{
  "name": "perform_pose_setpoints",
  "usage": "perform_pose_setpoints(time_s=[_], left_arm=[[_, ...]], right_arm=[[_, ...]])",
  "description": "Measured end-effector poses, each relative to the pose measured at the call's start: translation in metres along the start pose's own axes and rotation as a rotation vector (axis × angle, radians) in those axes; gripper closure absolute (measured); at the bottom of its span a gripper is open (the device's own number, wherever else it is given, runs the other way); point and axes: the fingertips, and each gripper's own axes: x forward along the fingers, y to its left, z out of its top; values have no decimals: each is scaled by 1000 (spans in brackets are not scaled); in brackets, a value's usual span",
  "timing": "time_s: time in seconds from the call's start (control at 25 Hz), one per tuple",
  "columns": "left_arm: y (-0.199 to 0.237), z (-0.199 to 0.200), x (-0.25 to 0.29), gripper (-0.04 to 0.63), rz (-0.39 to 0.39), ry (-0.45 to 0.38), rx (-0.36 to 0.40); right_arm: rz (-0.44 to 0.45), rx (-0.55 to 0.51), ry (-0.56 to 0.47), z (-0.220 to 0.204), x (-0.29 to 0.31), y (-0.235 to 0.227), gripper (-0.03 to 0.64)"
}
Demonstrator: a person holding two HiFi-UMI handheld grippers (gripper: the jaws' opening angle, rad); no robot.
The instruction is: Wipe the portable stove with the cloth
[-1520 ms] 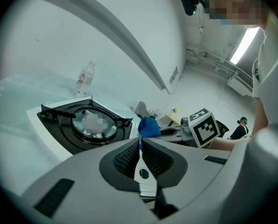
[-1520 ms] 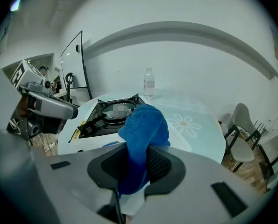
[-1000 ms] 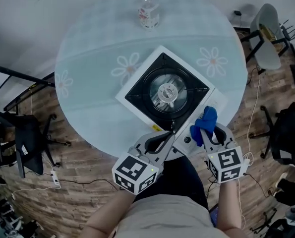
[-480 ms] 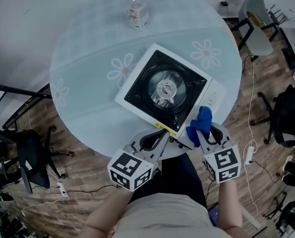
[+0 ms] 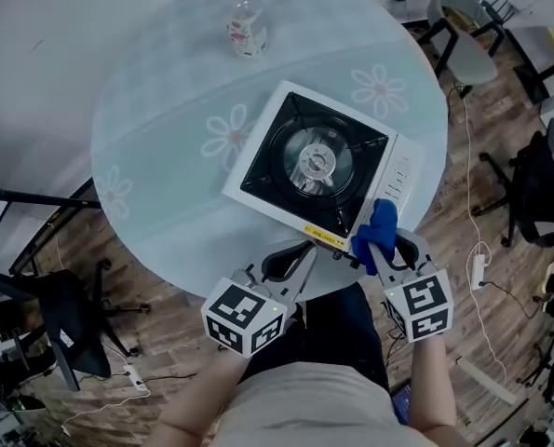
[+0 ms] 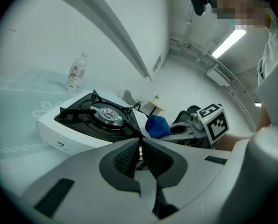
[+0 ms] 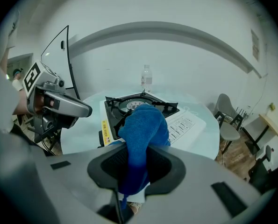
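The portable stove is white with a black burner top and sits on the round glass table. A blue cloth is bunched between the jaws of my right gripper, over the stove's near right corner by the control panel. In the right gripper view the cloth rises in front of the stove. My left gripper is shut with nothing in it, its tips at the stove's near edge. The left gripper view shows the stove just ahead of the tips.
A clear plastic bottle stands at the table's far side, beyond the stove. Around the table on the wood floor are a grey chair, black office chairs and loose cables.
The head view has shifted, so the table and stove sit a little higher and more to the left in it. Both grippers stay at the stove's near edge, with the cloth still held.
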Motion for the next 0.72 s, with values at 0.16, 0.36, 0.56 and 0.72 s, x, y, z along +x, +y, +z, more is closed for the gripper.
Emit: perform_pose_setpoints(time_s=[0.16,0.36,0.56,0.72], left_arm=[[1,-5,-6,565,-29,16,12],[7,-6,-14,565,-39,18,17],[14,-4,-19,565,-39,12,17],[19,-3,-22,565,-35,3,17]], right_arm=[[-37,22,0,-3,-3,5,520],[-52,46,4,-4,-6,15,520],[-71,47,3,-6,-9,24,520],[-69,42,5,-7,-9,33,520]])
